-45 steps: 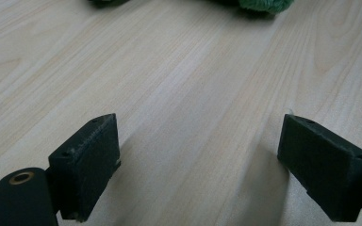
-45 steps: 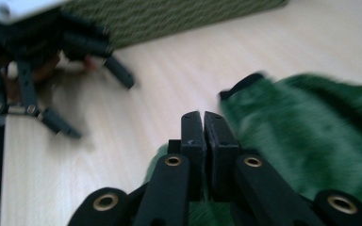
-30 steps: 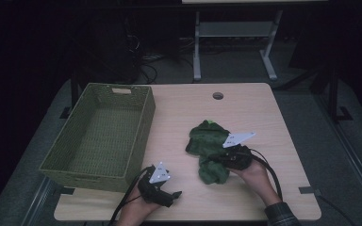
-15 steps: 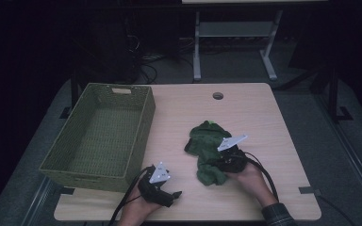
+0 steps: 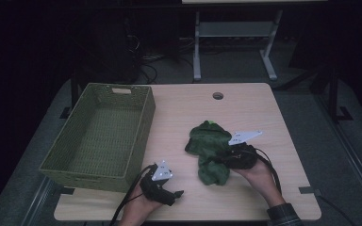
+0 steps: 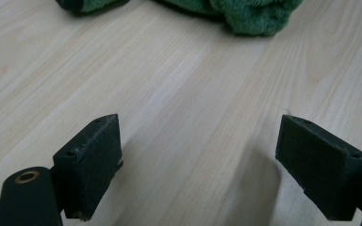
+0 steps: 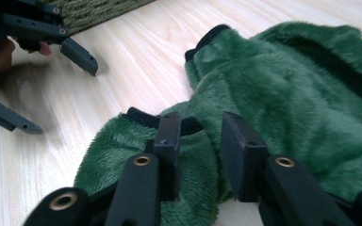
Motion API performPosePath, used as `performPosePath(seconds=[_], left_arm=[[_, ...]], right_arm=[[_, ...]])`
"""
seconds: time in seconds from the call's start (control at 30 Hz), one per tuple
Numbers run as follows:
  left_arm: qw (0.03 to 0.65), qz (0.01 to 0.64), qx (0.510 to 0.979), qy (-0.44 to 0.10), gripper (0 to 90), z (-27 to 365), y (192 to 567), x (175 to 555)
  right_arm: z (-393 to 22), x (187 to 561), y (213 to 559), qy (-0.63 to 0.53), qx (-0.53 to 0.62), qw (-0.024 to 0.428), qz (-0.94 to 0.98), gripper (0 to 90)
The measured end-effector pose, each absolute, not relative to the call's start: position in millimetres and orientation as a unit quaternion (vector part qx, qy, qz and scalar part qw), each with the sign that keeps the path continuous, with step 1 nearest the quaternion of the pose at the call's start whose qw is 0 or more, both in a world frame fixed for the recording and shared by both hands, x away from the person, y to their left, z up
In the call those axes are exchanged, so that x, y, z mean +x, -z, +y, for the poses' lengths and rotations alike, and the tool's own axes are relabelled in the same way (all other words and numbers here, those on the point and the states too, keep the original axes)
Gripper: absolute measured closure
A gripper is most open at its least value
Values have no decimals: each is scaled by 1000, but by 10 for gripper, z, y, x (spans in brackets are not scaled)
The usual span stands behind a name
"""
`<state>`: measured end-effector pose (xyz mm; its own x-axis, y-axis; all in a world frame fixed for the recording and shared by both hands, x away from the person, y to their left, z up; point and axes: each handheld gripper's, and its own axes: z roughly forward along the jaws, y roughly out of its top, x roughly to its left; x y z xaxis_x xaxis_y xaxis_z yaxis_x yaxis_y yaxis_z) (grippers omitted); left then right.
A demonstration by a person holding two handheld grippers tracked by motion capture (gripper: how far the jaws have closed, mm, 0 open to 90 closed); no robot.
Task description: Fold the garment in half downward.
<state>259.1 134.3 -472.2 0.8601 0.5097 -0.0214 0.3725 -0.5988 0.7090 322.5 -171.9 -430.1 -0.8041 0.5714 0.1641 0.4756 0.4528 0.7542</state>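
Observation:
A crumpled green fleece garment (image 5: 209, 141) with black cuffs lies on the wooden table, right of centre. My right gripper (image 5: 216, 161) rests at its near right edge, pointing left. In the right gripper view its jaws (image 7: 200, 127) have just been opening. They stand slightly apart over a sleeve of the garment (image 7: 287, 84), with fleece in the gap and the pads not pressing on it. My left gripper (image 5: 176, 193) sits near the front edge, open wide over bare wood (image 6: 198, 155), with the garment's edge (image 6: 250, 16) farther ahead. It also appears in the right gripper view (image 7: 61, 99).
A green woven basket (image 5: 144, 134) stands at the table's left side, and its wall (image 7: 99, 12) is near the left gripper. A round cable hole (image 5: 218, 96) sits at the far edge. Cables trail from both grippers toward the front.
The right gripper edged left over the garment, then drew back slightly. The left gripper and the basket have stayed where they were.

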Motion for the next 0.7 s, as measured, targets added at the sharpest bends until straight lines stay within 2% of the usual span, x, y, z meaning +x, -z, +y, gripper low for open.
performPosePath(seconds=[0.13, 0.4, 0.57, 0.7], left_arm=[[372, 243, 891, -92, 141, 1291, 4670, 2640], [377, 240, 891, -80, 146, 1222, 4534, 2779], [400, 238, 883, -63, 201, 1161, 4441, 2875], [396, 234, 885, -70, 224, 1100, 4362, 3004]], right_arm=[[-1772, 3246, 4257, -422, 317, 59, 847, 609], [-1882, 3309, 4197, -430, 327, 75, 838, 563], [-1940, 3326, 4158, -431, 329, 83, 836, 502], [-1987, 3362, 4129, -434, 335, 96, 831, 470]])
